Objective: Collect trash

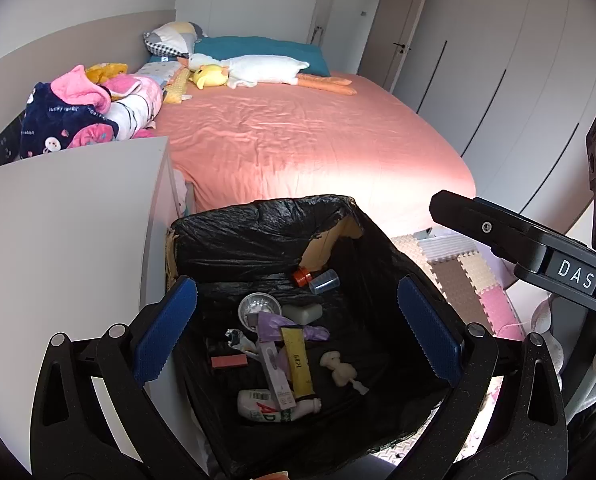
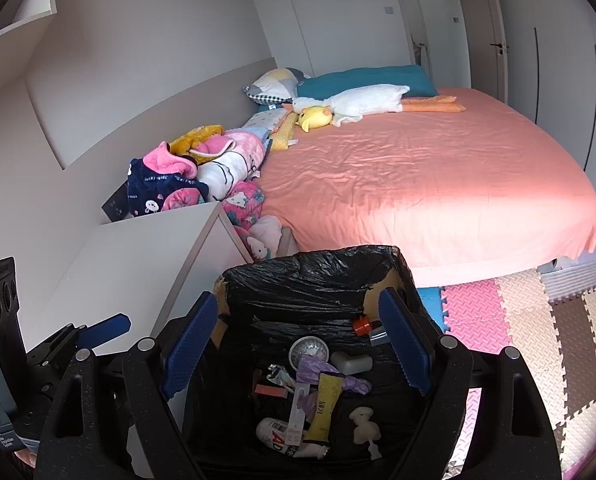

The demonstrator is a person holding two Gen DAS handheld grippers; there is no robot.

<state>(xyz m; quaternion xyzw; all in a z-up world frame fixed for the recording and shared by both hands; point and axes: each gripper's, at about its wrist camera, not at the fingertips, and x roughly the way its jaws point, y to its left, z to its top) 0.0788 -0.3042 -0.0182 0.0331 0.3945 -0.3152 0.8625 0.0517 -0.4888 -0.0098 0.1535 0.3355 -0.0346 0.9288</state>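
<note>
A cardboard bin lined with a black bag stands on the floor at the foot of the bed. Inside lie several pieces of trash: a yellow tube, a white bottle, a silver cup, an orange cap and a purple wrapper. My left gripper is open and empty above the bin. My right gripper is open and empty above it too, and also shows in the left wrist view.
A white bedside cabinet stands left of the bin. A bed with a pink sheet holds plush toys and a heap of clothes. Foam floor mats lie to the right.
</note>
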